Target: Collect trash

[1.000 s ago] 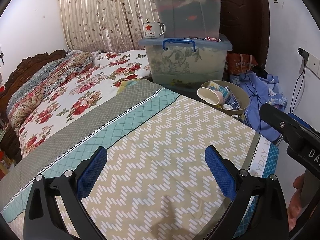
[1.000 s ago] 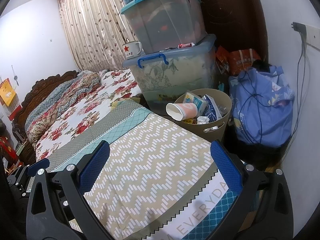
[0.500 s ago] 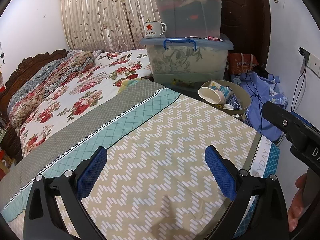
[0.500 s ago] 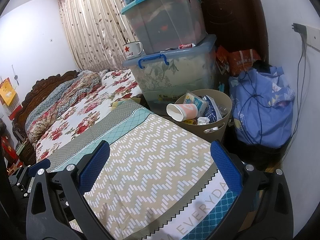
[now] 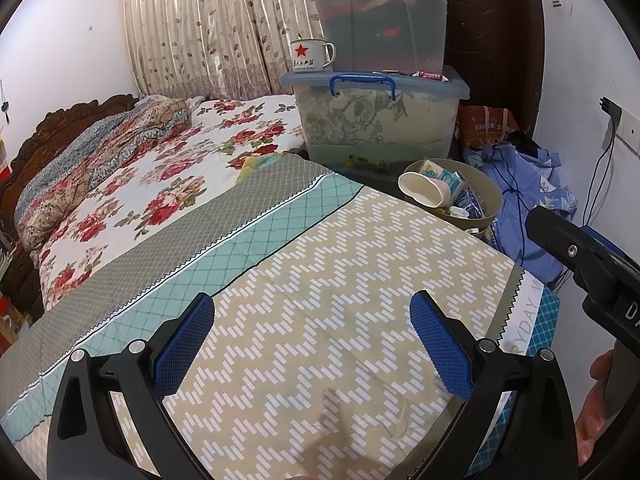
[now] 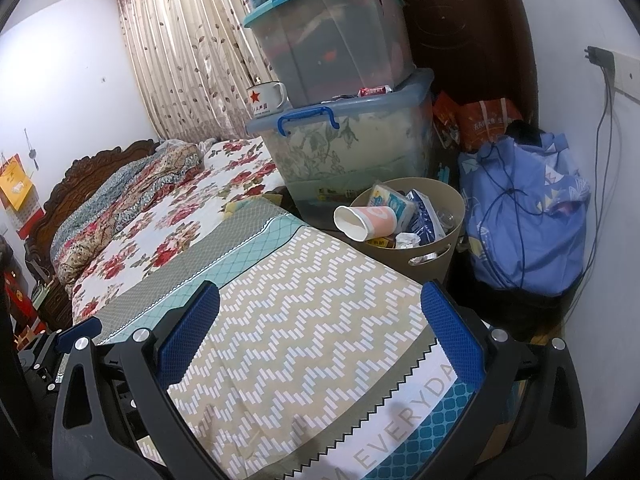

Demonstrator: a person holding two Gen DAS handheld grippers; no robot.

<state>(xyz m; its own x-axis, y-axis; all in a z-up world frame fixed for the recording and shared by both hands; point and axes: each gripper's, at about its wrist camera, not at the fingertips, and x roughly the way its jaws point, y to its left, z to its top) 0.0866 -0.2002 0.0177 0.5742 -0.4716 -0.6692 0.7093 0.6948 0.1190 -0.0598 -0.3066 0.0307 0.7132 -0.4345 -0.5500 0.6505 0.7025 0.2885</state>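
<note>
Two spread fingers of the left gripper [image 5: 312, 348] hover empty over the zigzag bedspread [image 5: 340, 280]; the trash bin [image 5: 494, 196], paper cup [image 5: 424, 192] on top, sits beyond the bed's corner

Right wrist view: the right gripper [image 6: 320, 332], jaws wide and empty, faces the bin [image 6: 448, 248]; I'd scan for loose litter and approach low

- The bed [image 5: 168, 184] has a flowery sheet [image 5: 132, 200].
- A zigzag blanket [image 5: 320, 320] lies flat over the bed's foot end.
- A rumpled flowery quilt [image 5: 92, 160] lies along the far side, by the dark wooden headboard [image 5: 52, 136].
</note>
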